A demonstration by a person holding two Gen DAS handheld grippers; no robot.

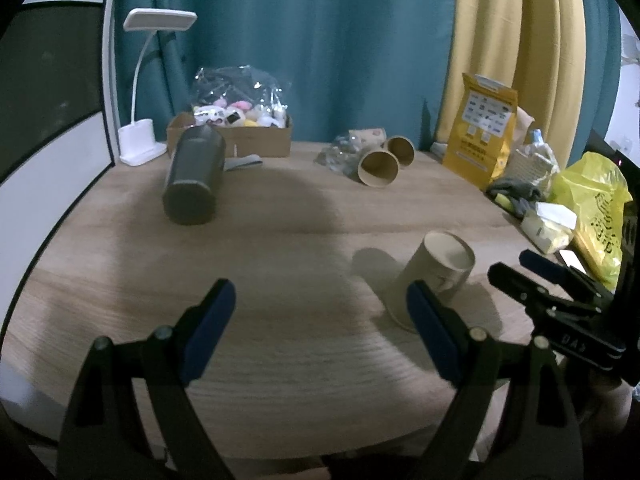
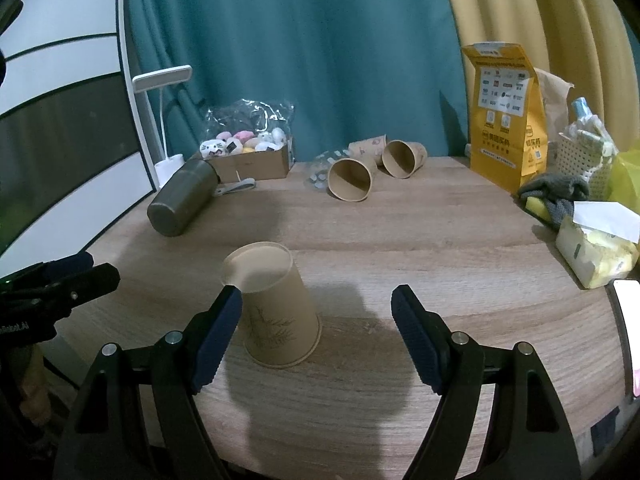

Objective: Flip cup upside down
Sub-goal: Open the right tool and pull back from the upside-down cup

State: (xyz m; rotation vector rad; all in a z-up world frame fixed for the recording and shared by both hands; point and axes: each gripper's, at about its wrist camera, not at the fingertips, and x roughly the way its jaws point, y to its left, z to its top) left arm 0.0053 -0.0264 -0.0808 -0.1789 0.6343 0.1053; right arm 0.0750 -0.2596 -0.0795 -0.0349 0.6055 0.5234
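A paper cup (image 2: 276, 304) stands rim-down on the wooden table (image 2: 440, 240); right gripper (image 2: 316, 340) spread wide, released; left gripper (image 1: 320, 328), at nine o'clock, likewise released.

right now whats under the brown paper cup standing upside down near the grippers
The upside-down brown paper cup stands rim-down on the wooden table. Anything beneath it is hidden by its wall.

A paper cup (image 2: 276, 308) stands inverted near the front of the surface (image 2: 400, 240); behind it, two cups (image 2: 352, 178) lie on their sides, a flask (image 2: 180, 204) lies left, a tissue pack (image 2: 596, 252) right.
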